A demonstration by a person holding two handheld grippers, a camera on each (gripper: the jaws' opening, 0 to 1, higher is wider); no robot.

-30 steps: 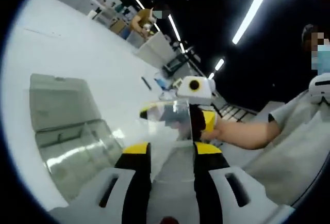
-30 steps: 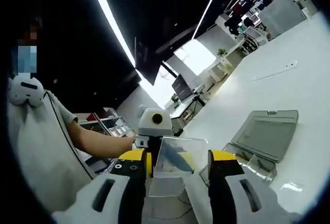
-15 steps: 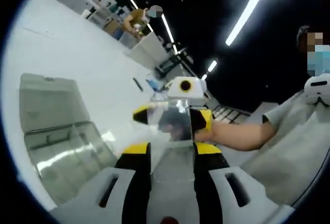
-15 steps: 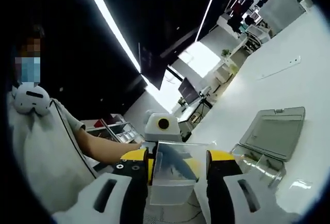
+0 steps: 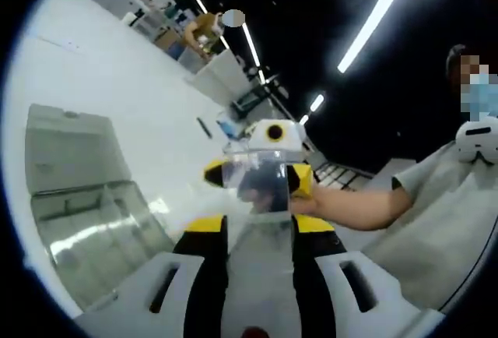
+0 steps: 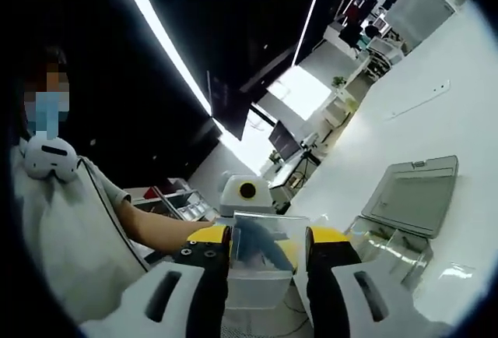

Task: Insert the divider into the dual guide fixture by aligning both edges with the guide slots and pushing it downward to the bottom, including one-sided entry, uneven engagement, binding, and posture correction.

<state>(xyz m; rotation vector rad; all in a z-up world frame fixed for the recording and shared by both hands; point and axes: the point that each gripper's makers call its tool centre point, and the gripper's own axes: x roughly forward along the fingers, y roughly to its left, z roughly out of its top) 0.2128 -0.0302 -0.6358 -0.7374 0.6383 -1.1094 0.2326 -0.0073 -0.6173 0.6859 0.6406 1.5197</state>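
Note:
A clear plastic divider hangs in the air between both grippers, above the white table. My left gripper is shut on its near edge. Facing it from the far side, my right gripper clamps the opposite edge with its yellow tips. In the right gripper view, the right gripper is shut on the same divider. The guide fixture, a clear box with its lid swung open, lies on the table to the left and below. That box appears at the right in the right gripper view.
A person in a grey shirt stands close by, forearm reaching to the right gripper. The white table stretches wide around the box. Desks and monitors stand far off under ceiling light strips.
The divider has stayed clamped between both grippers. The right jaws have drawn slightly closer together on it. Both views have drifted a little, so the box sits further left in the left gripper view.

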